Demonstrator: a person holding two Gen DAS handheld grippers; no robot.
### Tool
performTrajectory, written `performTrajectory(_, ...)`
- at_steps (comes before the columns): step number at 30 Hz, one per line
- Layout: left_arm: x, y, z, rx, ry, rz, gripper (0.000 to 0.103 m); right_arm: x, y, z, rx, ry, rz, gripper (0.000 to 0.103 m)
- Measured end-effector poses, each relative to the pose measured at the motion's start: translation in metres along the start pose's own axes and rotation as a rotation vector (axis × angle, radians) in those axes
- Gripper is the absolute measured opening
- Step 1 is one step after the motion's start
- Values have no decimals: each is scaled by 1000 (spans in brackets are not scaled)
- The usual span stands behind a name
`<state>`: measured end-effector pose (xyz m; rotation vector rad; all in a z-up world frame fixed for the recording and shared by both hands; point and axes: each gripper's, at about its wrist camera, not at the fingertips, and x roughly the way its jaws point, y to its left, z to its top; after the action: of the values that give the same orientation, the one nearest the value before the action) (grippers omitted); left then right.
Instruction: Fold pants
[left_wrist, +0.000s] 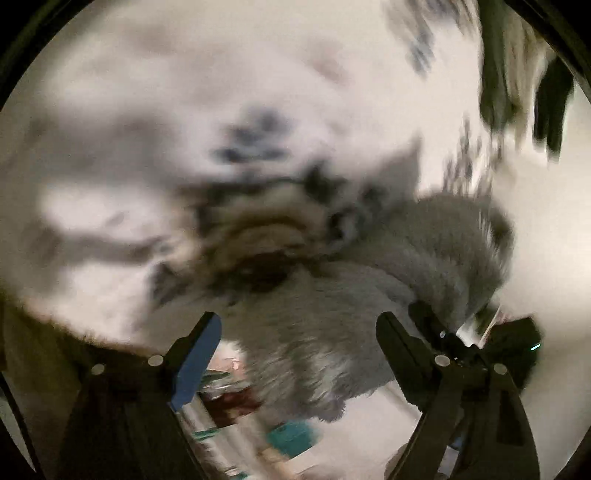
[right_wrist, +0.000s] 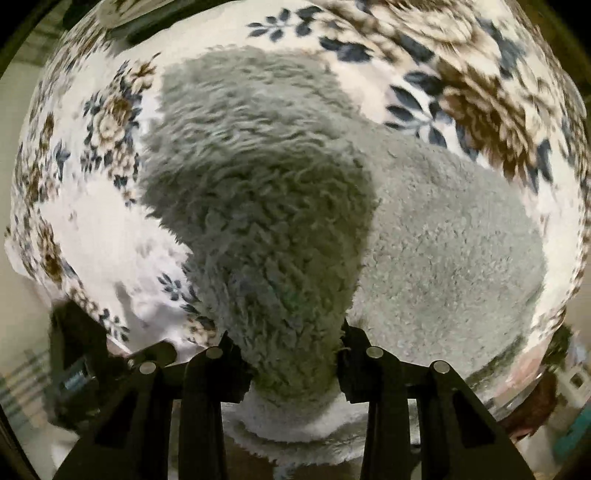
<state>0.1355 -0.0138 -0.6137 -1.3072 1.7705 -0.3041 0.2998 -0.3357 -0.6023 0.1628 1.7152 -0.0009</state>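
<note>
The pants (right_wrist: 258, 206) are grey and fleecy and lie on a floral blanket (right_wrist: 480, 92). In the right wrist view my right gripper (right_wrist: 291, 365) is shut on a bunched fold of the pants, which rises between its fingers while the rest spreads flat to the right (right_wrist: 450, 236). In the blurred left wrist view my left gripper (left_wrist: 299, 332) is open, its jaws wide apart, just above the edge of the pants (left_wrist: 369, 295). The other gripper's black body (left_wrist: 480, 339) shows beside the pants at the right.
The blanket (left_wrist: 147, 110) covers a bed whose edge runs along the bottom of both views. Below the edge lie floor clutter and a teal item (left_wrist: 291, 435). Dark clothing (left_wrist: 517, 74) hangs at the upper right of the left wrist view.
</note>
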Motion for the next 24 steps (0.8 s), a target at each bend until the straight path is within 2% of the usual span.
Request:
performTrajectory(2, 21, -11, 9, 56, 72, 116, 86, 1, 4, 0, -15, 1, -16, 38)
performTrajectory(3, 32, -14, 11, 80, 105, 149, 84, 2, 10, 0, -22, 0, -26, 38)
performTrajectory(5, 43, -21, 14, 159, 129, 218, 53, 5, 17, -1, -36, 7, -34, 38)
performTrajectory(6, 46, -25, 15, 204, 143, 248, 25, 8, 18, -2, -37, 16, -31, 38)
performTrajectory(7, 47, -28, 14, 245, 144, 285, 16, 9, 18, -1, -37, 15, -29, 38)
performTrajectory(9, 43, -25, 13, 278, 144, 322, 16, 9, 15, 1, -17, 6, -11, 38)
performTrajectory(11, 37, -15, 13, 271, 142, 328, 20, 10, 4, 6, 37, 7, 36, 38)
performTrajectory(12, 29, -2, 15, 217, 124, 335, 21, 12, 2, 9, 58, 12, 65, 39)
performTrajectory(13, 21, 8, 17, 173, 105, 345, 28, 16, 3, 14, 61, 20, 90, 40)
performTrajectory(14, 11, 16, 18, 138, 73, 325, 32, 22, 6, 19, 39, 44, 114, 49)
performTrajectory(15, 0, 21, 18, 124, 40, 310, 46, 30, 12, 25, 10, 77, 170, 56)
performTrajectory(16, -11, 21, 17, 127, 2, 316, 63, 36, 15, 28, -9, 105, 241, 72)
performTrajectory(18, -36, 11, 11, 154, -99, 286, 73, 35, 12, 31, -3, 133, 383, 76)
performTrajectory(19, -49, -2, 7, 185, -158, 263, 83, 27, 7, 31, 1, 118, 438, 76)
performTrajectory(21, -58, -26, 3, 230, -215, 253, 93, -2, -15, 28, 21, 23, 481, 76)
performTrajectory(23, -54, -59, 7, 301, -232, 204, 93, -30, -45, 20, 68, -87, 447, 80)
performTrajectory(24, -37, -74, 9, 339, -225, 196, 94, -46, -66, 14, 98, -149, 402, 82)
